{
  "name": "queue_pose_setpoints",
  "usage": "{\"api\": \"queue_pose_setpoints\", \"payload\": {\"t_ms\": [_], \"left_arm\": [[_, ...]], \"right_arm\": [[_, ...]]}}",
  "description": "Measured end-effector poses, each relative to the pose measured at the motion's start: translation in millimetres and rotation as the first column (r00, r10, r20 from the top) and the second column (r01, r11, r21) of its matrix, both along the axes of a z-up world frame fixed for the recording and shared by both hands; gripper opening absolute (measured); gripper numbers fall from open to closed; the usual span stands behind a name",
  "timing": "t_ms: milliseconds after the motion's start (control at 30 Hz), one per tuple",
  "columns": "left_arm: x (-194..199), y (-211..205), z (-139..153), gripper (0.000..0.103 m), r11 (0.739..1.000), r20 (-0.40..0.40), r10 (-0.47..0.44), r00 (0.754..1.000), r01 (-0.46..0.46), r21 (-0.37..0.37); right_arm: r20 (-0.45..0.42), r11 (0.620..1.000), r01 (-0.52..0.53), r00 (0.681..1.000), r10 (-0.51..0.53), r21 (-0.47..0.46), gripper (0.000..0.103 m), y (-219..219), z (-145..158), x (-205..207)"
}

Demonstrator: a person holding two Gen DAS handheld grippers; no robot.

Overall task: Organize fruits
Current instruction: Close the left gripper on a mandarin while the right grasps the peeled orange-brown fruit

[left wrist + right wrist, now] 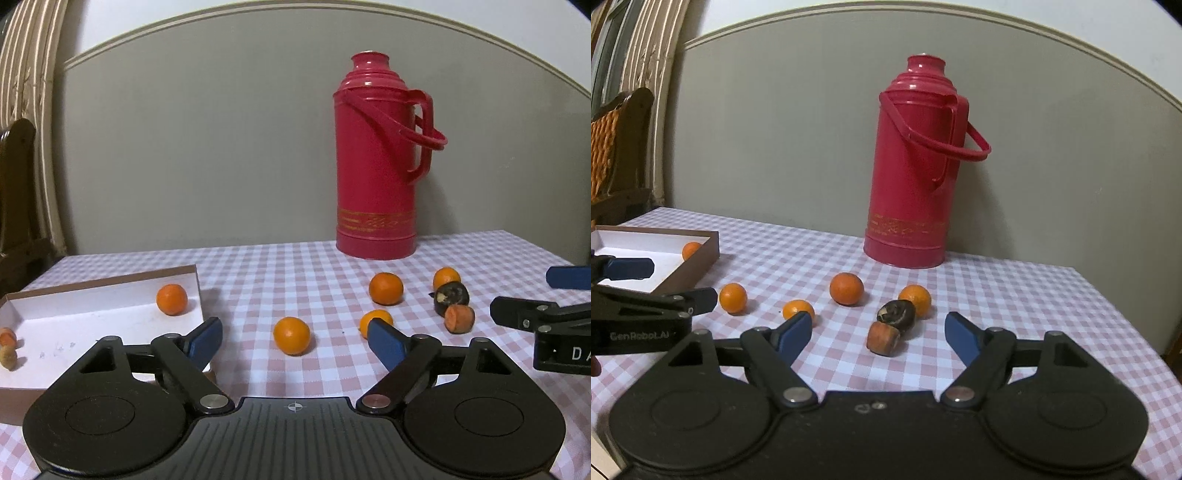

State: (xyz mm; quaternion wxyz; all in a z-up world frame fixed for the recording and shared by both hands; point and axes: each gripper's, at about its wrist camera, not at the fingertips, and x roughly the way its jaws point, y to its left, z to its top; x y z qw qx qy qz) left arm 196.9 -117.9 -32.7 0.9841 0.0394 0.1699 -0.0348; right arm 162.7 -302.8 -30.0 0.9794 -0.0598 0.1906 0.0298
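Observation:
Several oranges lie loose on the pink checked tablecloth. One orange sits between the blue pads of my left gripper, which stands open without touching it. Another orange is half hidden behind its right finger. A shallow white box at the left holds one orange and two small pieces at its left end. My right gripper is open around an orange-brown stub, its pads apart from it. A dark round fruit and an orange lie just behind the stub.
A tall red thermos stands at the back of the table against the grey wall. A wooden chair stands beyond the table's left end. The two grippers work side by side; the left gripper's finger reaches in near the box.

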Motion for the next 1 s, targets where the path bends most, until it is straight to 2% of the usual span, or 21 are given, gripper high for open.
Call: {"api": "queue_pose_setpoints", "payload": {"t_ms": [367, 533, 700, 800, 1000], "left_arm": [[31.4, -7.7, -9.5, 0.085, 1.000, -0.053, 0.014, 0.998, -0.013, 0.011], [42.9, -12.0, -13.0, 0.084, 1.000, -0.074, 0.015, 0.997, -0.015, -0.001], [53.9, -16.3, -16.5, 0.078, 1.000, -0.106, 0.018, 0.994, -0.018, -0.007], [61.7, -16.4, -18.6, 0.075, 1.000, -0.154, 0.014, 0.988, -0.016, -0.016], [71.8, -15.5, -21.6, 0.075, 1.000, -0.206, 0.010, 0.979, -0.014, -0.021]], "right_arm": [[-0.054, 1.000, -0.008, 0.999, 0.008, -0.005, 0.063, 1.8, -10.6, 32.7], [-0.092, 1.000, 0.008, 0.996, -0.007, 0.011, 0.048, -0.4, -16.4, 47.4], [-0.115, 1.000, 0.025, 0.993, -0.023, 0.015, 0.047, -2.4, -21.3, 58.1], [-0.127, 0.999, 0.031, 0.992, -0.028, 0.021, 0.046, -4.1, -24.0, 64.9], [-0.167, 0.999, 0.041, 0.985, -0.036, 0.021, 0.042, -2.8, -29.2, 77.7]]}}
